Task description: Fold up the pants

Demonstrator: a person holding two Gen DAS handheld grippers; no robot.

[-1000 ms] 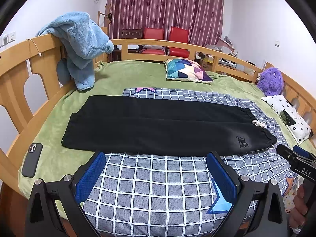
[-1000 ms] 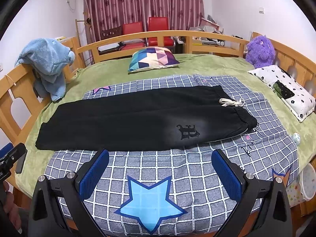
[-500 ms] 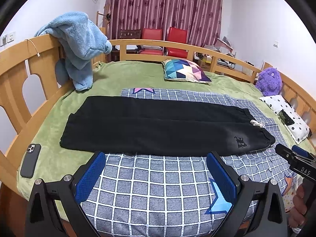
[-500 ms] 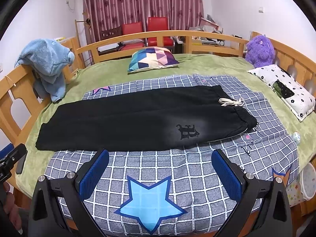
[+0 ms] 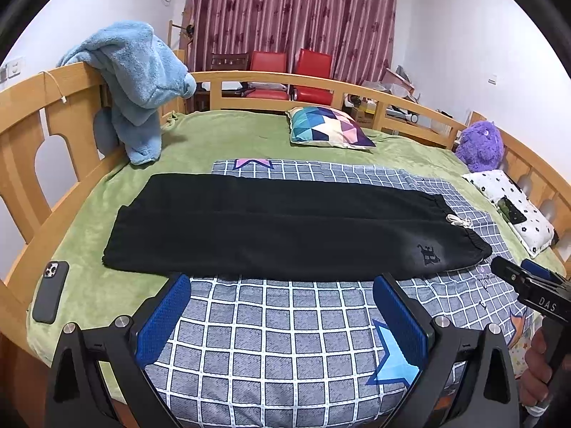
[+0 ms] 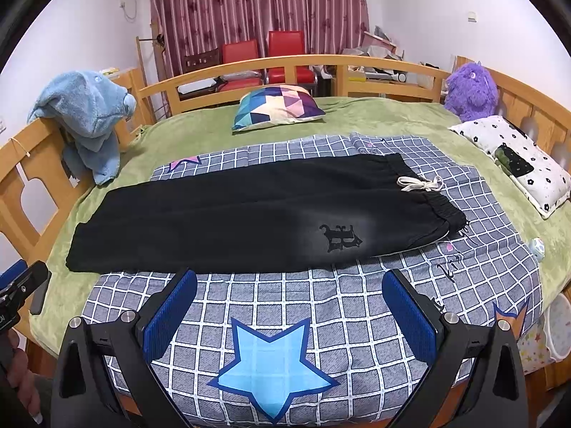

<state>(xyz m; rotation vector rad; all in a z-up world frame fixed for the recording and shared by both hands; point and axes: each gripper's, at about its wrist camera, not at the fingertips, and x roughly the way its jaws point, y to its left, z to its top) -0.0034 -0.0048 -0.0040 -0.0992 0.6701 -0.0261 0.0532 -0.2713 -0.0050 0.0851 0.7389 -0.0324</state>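
Black pants [image 5: 285,228] flat across checked quilt [image 5: 285,328], left tool [image 5: 282,296] spread wide above quilt, phone [image 5: 51,291] at left

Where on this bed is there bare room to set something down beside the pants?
Free: checked quilt between the black pants and the near edge; green blanket between pants, triangle-patterned pillow and blue towel. Crowded: right side, with floral pillow and purple plush; phone takes the left corner.

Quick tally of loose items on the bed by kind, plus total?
Black pants: 1
Pillows: 2, geometric pillow and floral pillow
Plush toys: 1, purple plush
Phones: 1, dark phone
Blue fleece throw, over the rail: 1
Total: 6
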